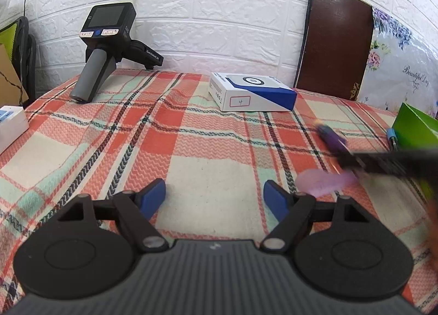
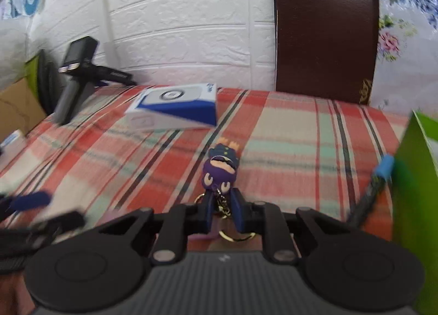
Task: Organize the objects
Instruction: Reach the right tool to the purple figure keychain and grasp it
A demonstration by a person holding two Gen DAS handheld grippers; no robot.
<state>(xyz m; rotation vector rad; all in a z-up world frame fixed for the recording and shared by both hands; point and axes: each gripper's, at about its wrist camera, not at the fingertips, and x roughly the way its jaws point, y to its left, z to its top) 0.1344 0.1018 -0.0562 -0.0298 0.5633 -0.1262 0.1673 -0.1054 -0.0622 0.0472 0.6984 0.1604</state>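
My right gripper (image 2: pixel 223 205) is shut on a purple figure keychain (image 2: pixel 220 168), pinching its chain just behind the figure; a gold ring (image 2: pixel 236 235) hangs below the fingers. The figure juts forward above the plaid cloth (image 2: pixel 287 134). In the left wrist view the same keychain (image 1: pixel 330 135) and the right gripper's blurred black body (image 1: pixel 391 163) come in from the right. My left gripper (image 1: pixel 215 197) is open and empty, low over the cloth (image 1: pixel 191 134).
A white and blue box (image 1: pixel 251 92) lies at the back middle; it also shows in the right wrist view (image 2: pixel 178 107). A black handheld device (image 1: pixel 106 41) stands back left. A green box (image 2: pixel 418 205) and a blue-capped pen (image 2: pixel 377 181) lie right. A brown chair back (image 2: pixel 325 27) stands behind.
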